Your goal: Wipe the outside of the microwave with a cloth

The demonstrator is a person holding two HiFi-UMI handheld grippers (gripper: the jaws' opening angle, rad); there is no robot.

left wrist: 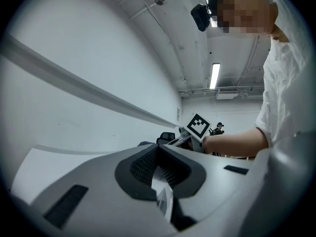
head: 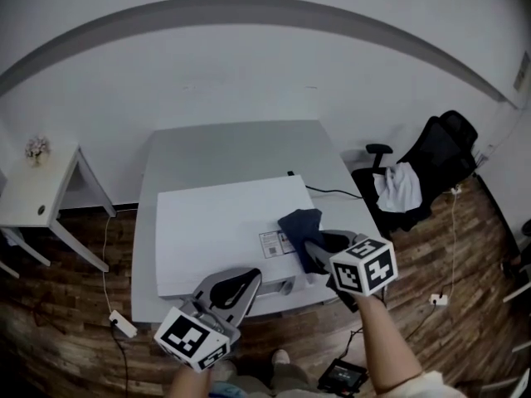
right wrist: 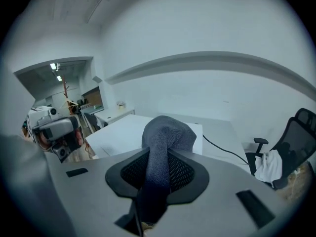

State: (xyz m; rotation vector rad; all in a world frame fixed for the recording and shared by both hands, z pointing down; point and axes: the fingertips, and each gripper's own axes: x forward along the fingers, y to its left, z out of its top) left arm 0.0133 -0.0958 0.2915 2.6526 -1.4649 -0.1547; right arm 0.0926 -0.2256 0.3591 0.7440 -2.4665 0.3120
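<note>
Cloth held at the microwave's [head: 220, 226] top, near right corner

The right gripper [head: 314, 251] clenches the dark blue cloth [head: 300, 222], its bunched end on the white top, seemingly placed for wiping. The left gripper [head: 235, 284], jaws together and empty, hovers at the near front edge, likely keeping clear.

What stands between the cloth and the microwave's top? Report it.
Nothing visible does. The right tongs hold the cloth over the microwave top near its right edge, bare but for a flat label. The left tongs sit off at the front.
</note>
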